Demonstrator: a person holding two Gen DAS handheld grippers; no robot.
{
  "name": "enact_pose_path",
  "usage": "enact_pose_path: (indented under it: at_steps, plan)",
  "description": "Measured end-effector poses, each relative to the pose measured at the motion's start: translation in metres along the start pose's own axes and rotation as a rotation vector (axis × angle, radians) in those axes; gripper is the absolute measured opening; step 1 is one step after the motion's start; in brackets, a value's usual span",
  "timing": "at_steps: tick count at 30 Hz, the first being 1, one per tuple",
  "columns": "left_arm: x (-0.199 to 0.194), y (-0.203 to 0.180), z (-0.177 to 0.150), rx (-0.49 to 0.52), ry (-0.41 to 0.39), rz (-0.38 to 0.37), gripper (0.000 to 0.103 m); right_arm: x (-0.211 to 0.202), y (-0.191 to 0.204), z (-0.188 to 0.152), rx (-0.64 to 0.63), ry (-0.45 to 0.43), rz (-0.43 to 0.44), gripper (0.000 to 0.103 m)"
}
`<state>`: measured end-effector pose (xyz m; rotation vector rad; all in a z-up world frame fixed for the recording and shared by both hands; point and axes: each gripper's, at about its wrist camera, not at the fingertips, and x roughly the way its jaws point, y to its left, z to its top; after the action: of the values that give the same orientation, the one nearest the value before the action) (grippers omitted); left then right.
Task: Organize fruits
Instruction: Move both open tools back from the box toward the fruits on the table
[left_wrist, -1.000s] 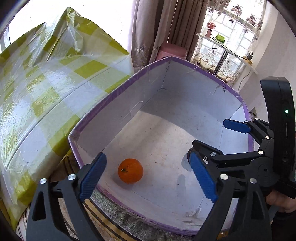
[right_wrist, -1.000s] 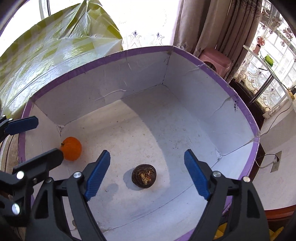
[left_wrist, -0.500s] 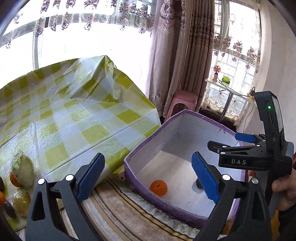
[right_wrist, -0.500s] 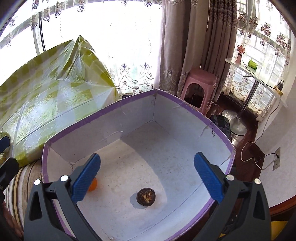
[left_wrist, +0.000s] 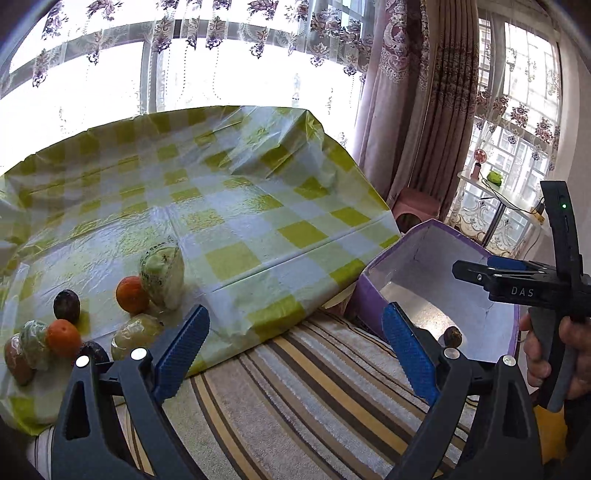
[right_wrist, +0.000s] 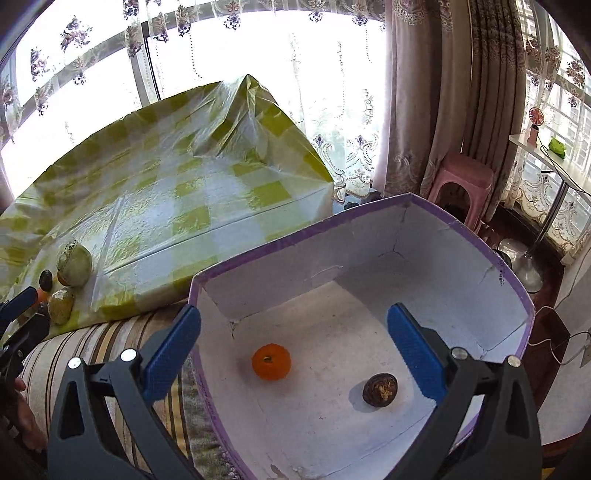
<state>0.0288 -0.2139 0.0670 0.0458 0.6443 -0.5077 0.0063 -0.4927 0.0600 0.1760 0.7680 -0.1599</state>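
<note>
Purple box: holds one orange, stem end up, and one dark round fruit, split face up; neither has a long axis. Remaining fruits on checked tabletop. Left gripper open, empty. Right gripper just opened wide, empty.

Fruits cluster on the checked cloth, left of the purple box holding one dark fruit.

Strong daylight through windows, panes blown out. Glare on plastic tablecloth. Soft shadows inside box. Fisheye bending, dark corners. Focus sharp.
</note>
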Motion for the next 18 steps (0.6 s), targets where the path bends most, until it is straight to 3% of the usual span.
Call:
enact_pose_path:
  at_steps: [5, 11, 15, 18]
  plan:
    - [-0.019, 0.034, -0.016, -0.095, 0.001, 0.025, 0.091, 0.011, 0.031, -0.006, -0.044, 0.030, 0.054, 0.101]
    - [-0.034, 0.080, -0.032, -0.260, 0.006, 0.057, 0.090, 0.016, 0.072, -0.012, -0.093, 0.050, 0.184, 0.101]
    - [-0.042, 0.124, -0.043, -0.416, 0.009, 0.075, 0.077, 0.022, 0.103, -0.013, -0.124, 0.059, 0.239, 0.101]
    - [-0.041, 0.157, -0.049, -0.521, 0.025, 0.076, 0.075, 0.025, 0.128, -0.010, -0.150, 0.042, 0.267, 0.101]
